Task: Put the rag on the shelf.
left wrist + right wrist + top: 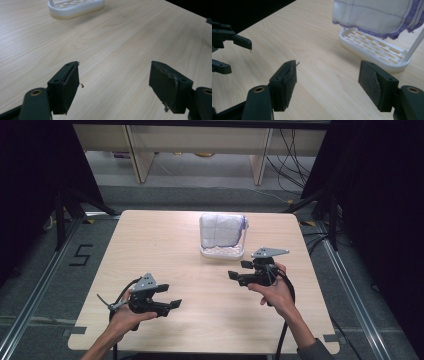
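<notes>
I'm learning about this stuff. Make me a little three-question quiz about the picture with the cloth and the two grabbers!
1. True or false: the left hand-held gripper is squeezing the cloth.
2. What does the cloth hang over? A) a white rack with a slotted base B) a red bucket C) a book
3. Which hand-held gripper is nearer the white rack, left or right?

Key:
1. False. Its jaws stand wide apart over the bare wooden table, far from the cloth.
2. A. The white cloth with purple lines drapes over the rack.
3. The right hand-held gripper; it is open too, just in front of the rack.
</notes>
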### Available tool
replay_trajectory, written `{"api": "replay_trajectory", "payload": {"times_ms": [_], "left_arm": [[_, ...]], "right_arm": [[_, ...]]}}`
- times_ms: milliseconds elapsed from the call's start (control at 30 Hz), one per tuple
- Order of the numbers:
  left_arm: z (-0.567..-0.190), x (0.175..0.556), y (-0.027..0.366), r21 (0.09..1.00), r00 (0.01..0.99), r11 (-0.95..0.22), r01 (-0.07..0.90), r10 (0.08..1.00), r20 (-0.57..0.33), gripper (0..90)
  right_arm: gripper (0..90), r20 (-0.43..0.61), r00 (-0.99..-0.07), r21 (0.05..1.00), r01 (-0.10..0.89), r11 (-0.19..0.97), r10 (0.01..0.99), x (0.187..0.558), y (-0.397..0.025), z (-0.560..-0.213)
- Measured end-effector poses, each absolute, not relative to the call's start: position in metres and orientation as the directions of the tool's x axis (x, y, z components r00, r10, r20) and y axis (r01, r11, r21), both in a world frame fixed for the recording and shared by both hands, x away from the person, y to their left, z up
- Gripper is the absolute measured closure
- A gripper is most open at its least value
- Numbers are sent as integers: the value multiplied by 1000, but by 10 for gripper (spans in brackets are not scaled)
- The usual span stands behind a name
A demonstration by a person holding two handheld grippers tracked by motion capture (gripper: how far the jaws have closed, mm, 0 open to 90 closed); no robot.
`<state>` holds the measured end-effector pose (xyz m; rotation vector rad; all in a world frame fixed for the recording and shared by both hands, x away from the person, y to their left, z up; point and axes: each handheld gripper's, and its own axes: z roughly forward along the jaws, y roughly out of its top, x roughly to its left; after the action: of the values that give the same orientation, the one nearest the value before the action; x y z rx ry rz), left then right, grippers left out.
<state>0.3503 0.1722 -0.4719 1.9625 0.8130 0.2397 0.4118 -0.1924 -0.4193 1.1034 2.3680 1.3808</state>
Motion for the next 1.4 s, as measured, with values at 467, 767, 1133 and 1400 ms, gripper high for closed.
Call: {"api": "replay_trajectory", "payload": {"times_ms": [467, 767, 1133, 1400], "left_arm": [[-497, 327, 182, 817, 755, -330, 473, 630, -182, 240], [-506, 317, 173, 810, 767, -363, 460, 621, -158, 239], [-510, 302, 162, 797, 792, -415, 438, 598, -124, 236], [-514, 297, 159, 766, 816, -488, 419, 572, -82, 235]], "right_arm": [[298, 223, -687, 762, 565, 316, 692, 382, -186, -444], [282, 210, -695, 749, 567, 344, 688, 367, -189, -456], [216, 205, -700, 712, 586, 386, 685, 343, -190, -480], [200, 181, -715, 689, 582, 431, 676, 323, -186, -492]]}}
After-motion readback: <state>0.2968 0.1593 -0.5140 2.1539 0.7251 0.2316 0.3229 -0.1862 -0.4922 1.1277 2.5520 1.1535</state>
